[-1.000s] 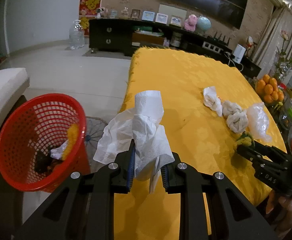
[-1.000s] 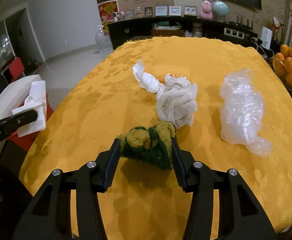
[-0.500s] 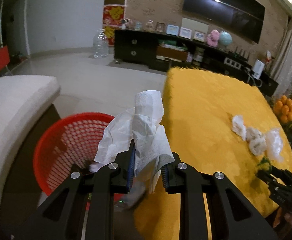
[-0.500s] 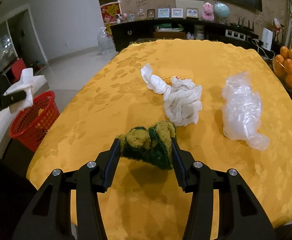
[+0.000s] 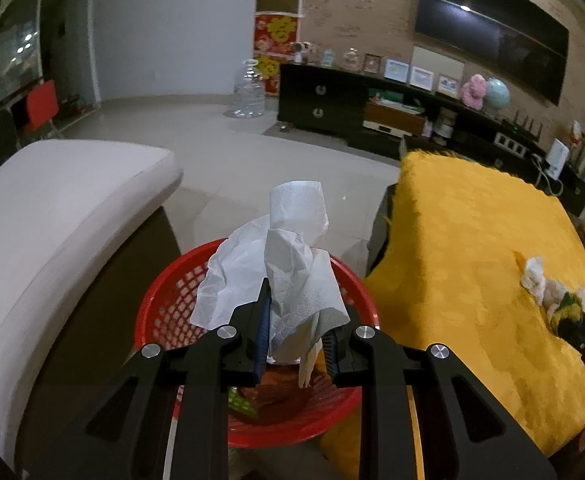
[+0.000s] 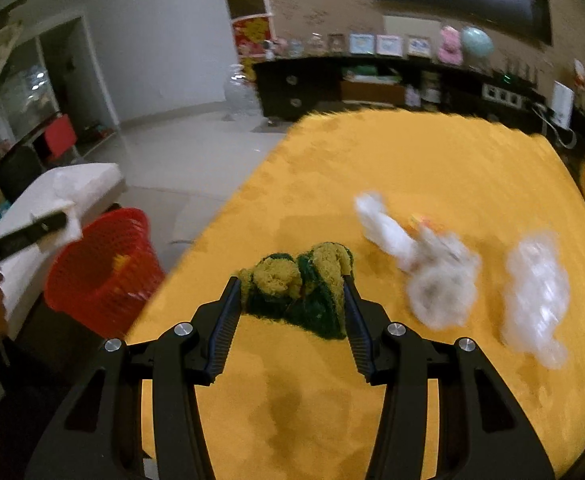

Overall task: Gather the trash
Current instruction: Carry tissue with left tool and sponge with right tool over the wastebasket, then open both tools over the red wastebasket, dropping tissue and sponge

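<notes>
Left wrist view: the left claw (image 5: 296, 336) is clamped on a crumpled white tissue (image 5: 288, 264), which stands up out of the jaws. Directly beneath it sits the red basket (image 5: 164, 312), on the floor between a pale cushioned seat (image 5: 52, 216) and the edge of the table (image 5: 472, 240) with its yellow cloth. Some trash already lies in the basket's bottom. The step in hand looks like the drop: the tissue hangs over the basket's mouth, so the next move calls for little more than opening the jaws, perhaps after lowering slightly so the light paper does not drift onto the rim or the floor. At the far right of this view the right claw (image 5: 568, 316) appears small over the table, with more white scraps beside it.

Right wrist view: the right claw (image 6: 290, 300) grips a yellow-and-green sponge (image 6: 300, 284), squeezed between its pads at a middling width and held above the table. It is well apart from the basket (image 6: 100, 264), so it needs to carry the sponge across the table edge before letting go. This view shows what the other barely does: a wad of white tissues (image 6: 420, 264) and a clear plastic bag (image 6: 536, 292) on the cloth, blurred, still to be collected. It also shows the left claw (image 6: 48, 222) from the side, above the basket. Only the left view sees into the basket.
</notes>
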A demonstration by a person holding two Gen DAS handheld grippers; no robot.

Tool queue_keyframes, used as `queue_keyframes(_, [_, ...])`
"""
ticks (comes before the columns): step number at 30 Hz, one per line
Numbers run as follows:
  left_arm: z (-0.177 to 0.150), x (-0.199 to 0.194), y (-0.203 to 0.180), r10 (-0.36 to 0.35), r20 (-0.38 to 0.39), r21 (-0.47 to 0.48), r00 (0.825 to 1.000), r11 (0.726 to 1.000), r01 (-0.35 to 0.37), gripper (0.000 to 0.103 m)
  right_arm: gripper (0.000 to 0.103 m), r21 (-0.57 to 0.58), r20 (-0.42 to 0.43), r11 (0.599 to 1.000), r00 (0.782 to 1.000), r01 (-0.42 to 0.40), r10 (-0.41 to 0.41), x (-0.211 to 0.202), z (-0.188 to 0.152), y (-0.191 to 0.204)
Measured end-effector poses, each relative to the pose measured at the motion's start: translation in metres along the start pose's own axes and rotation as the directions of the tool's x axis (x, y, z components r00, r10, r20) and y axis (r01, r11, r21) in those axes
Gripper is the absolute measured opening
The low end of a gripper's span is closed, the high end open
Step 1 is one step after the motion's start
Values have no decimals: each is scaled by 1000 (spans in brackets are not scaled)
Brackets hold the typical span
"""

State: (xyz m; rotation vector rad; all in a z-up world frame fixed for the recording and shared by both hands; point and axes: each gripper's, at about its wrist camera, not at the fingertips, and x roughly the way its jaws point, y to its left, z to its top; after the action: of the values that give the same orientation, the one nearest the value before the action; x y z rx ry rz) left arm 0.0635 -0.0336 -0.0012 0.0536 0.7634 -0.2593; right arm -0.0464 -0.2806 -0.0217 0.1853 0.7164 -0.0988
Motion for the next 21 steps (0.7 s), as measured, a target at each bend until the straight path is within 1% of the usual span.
queue_keyframes(2, [0,0,8,20,1,-16,1000,1000,-20,21,48,-18,1,999,999,-37,37,6,10,17])
queue_keyframes(4, [0,1,14,20,-6,-35,1000,999,-20,21,48,-32,-8,996,997,-79,79,14,20,36])
queue_keyframes(9, [0,7,27,37,-35,-66,999,997,-39,21,48,-44,-46,984,984,-175,173,37,39,71])
queue_keyframes(12, [0,9,32,42,-45,-76,998,996,-46,21,48,-48,-74,973,972,-227,223,52,52,90])
queue_keyframes(16, [-3,12,35,33,-68,-80,997,996,-38,21,48,-43,-115,957,953,-288,281,71,68,111])
queue_keyframes(21, [-1,15,42,19,-83,-102,996,994,-27,21,49,-22,-167,944,932,-330,322,93,70,130])
